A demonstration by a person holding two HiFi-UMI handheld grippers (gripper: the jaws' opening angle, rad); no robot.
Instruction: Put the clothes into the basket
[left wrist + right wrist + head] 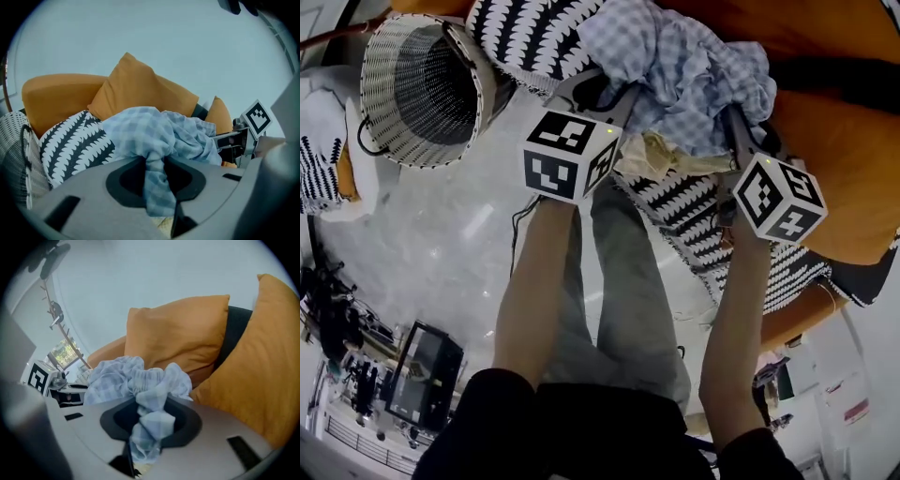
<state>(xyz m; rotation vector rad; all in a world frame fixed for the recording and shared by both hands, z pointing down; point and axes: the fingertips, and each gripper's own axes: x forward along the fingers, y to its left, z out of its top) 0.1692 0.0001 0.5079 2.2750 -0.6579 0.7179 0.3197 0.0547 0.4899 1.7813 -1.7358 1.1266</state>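
Your left tool [157, 187] and right tool [147, 427] each pinch the checked cloth [694, 66], bunched to the right of the basket [384, 56]. Loose folds may catch the basket's rim and spill out.

Bright even daylight, soft shadows, strong fisheye warp, dark vignetted corners, near foreground softly blurred

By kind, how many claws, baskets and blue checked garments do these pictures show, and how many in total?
Claws: 2, the left claw and the right claw
Basket: 1
Blue checked garment: 1
Total: 4
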